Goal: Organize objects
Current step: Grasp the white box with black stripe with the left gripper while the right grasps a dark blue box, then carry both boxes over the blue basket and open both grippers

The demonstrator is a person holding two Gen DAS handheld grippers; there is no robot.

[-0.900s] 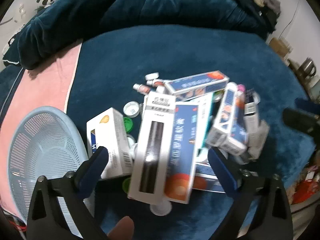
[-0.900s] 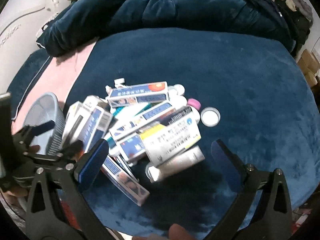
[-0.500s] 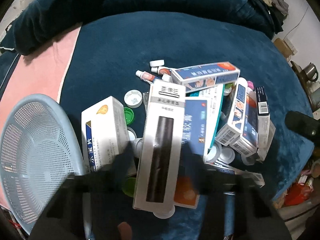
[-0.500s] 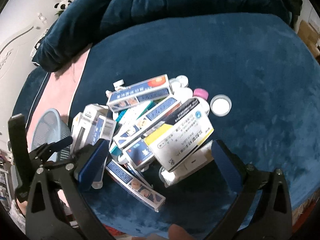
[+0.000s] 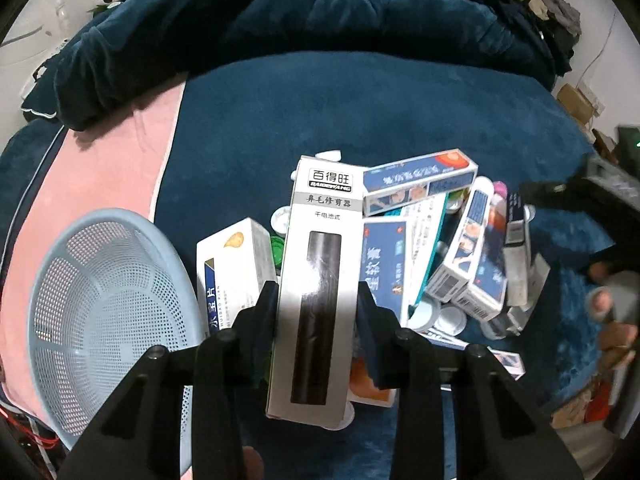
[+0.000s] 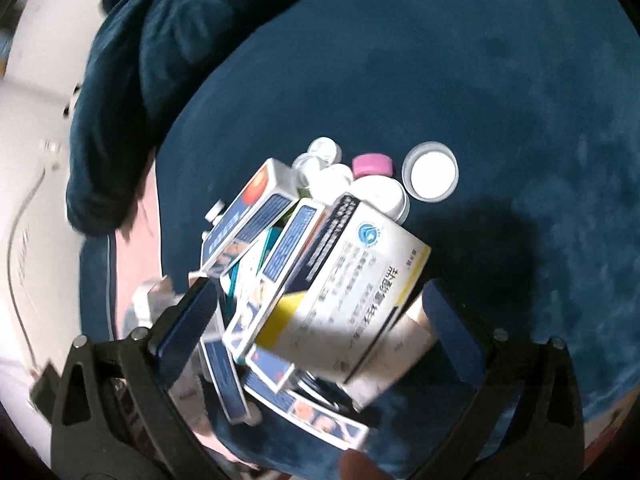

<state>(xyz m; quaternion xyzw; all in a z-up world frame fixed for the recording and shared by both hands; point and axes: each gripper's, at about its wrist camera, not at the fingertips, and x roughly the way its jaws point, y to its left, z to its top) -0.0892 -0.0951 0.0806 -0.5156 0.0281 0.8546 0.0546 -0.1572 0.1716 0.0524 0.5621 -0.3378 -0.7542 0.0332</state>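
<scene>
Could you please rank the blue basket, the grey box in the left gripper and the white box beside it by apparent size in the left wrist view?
1. blue basket
2. grey box, though nearness to the camera enlarges it
3. white box

The left tool (image 5: 318,312) sits at the near edge of a heap of cartons on a dark blue plush bed cover (image 5: 400,104), its two fingers on either side of a tall white-and-grey carton with a black window (image 5: 318,280) that lies on top of the heap. Just left of it lies a white carton with a blue stripe (image 5: 232,276), and left of that a pale blue perforated plastic basket (image 5: 104,312). Beyond and to the right a long blue-and-white carton with an orange disc (image 5: 420,184) lies across the heap.

The right tool (image 6: 320,320) straddles a white carton with a yellow corner (image 6: 352,296). Beyond it lie a pink-capped bottle (image 6: 372,168) and, further right, a white round lid (image 6: 432,176).
</scene>
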